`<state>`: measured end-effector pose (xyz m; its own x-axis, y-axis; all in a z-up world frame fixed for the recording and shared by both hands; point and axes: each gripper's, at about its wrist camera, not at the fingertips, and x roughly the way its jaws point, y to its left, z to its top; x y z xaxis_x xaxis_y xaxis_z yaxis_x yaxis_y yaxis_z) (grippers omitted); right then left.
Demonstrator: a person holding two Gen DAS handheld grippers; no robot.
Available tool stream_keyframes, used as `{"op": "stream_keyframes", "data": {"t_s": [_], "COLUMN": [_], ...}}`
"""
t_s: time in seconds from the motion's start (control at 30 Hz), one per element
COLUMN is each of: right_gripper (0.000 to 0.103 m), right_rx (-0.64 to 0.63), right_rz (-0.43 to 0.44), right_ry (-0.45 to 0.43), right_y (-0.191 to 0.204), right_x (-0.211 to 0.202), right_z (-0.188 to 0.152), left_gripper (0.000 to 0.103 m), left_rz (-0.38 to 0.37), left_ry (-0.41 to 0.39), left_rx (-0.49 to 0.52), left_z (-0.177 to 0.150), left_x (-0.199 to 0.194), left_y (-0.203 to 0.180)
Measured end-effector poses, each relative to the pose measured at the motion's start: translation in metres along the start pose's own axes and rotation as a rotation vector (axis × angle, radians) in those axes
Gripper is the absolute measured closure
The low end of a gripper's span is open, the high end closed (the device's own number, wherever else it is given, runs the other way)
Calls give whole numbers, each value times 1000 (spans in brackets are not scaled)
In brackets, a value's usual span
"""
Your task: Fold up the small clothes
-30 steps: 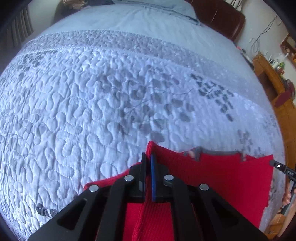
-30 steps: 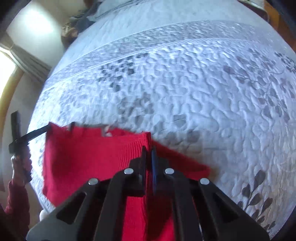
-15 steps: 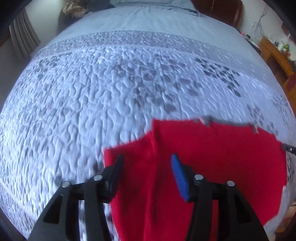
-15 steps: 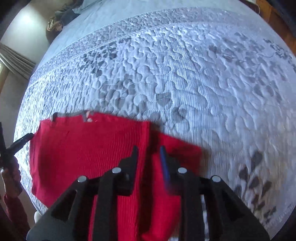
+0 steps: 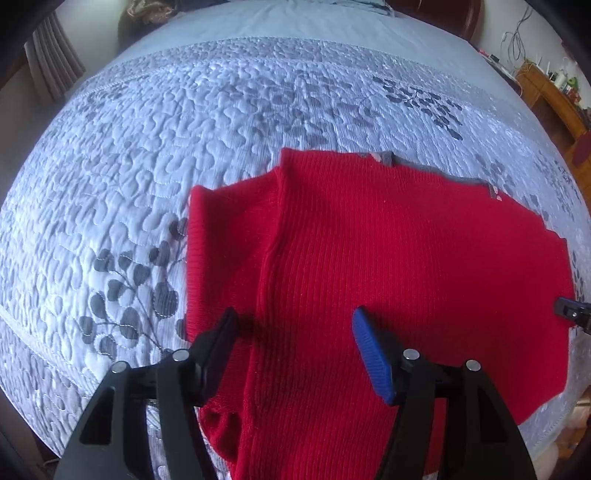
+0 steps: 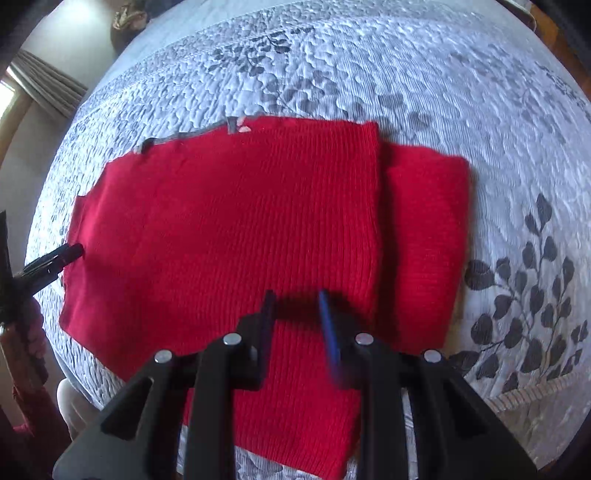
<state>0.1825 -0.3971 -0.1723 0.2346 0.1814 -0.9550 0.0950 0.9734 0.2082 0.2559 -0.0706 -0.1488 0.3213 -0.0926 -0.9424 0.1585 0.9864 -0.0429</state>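
Note:
A red ribbed knit garment lies flat on the quilted bed, with one sleeve folded beside the body. Grey trim shows at its far edge. It also shows in the right wrist view, sleeve at the right. My left gripper is open and empty, just above the garment's near left part. My right gripper is open and empty, above the garment's near edge. The left gripper's tip shows at the garment's left edge in the right wrist view.
The bed has a white quilt with grey leaf patterns and a pale blue cover farther back. Wooden furniture stands at the right. A curtain hangs at the left. The bed's near edge is close.
Both grippers were shut on the red garment a second ago. They have opened, let it go and drawn back, and the garment now lies flat on the bed.

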Motion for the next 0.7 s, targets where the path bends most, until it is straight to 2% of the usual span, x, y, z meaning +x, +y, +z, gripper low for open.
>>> {"op": "stream_keyframes", "data": {"t_s": [0.13, 0.3, 0.7], "right_gripper": [80, 79, 78], "right_rx": [25, 17, 15], "right_rz": [2, -35, -74], "right_ry": [-5, -16, -47], "right_y": [-3, 1, 7], "right_x": [7, 14, 22], "right_z": [-1, -2, -1], "left_gripper": [38, 38, 35], "left_rz": [14, 10, 9], "left_ry": [-29, -45, -66], "left_rx": [4, 28, 40], "left_z": [-5, -8, -13], "left_x": [4, 5, 11], "left_y": [2, 0, -3]}}
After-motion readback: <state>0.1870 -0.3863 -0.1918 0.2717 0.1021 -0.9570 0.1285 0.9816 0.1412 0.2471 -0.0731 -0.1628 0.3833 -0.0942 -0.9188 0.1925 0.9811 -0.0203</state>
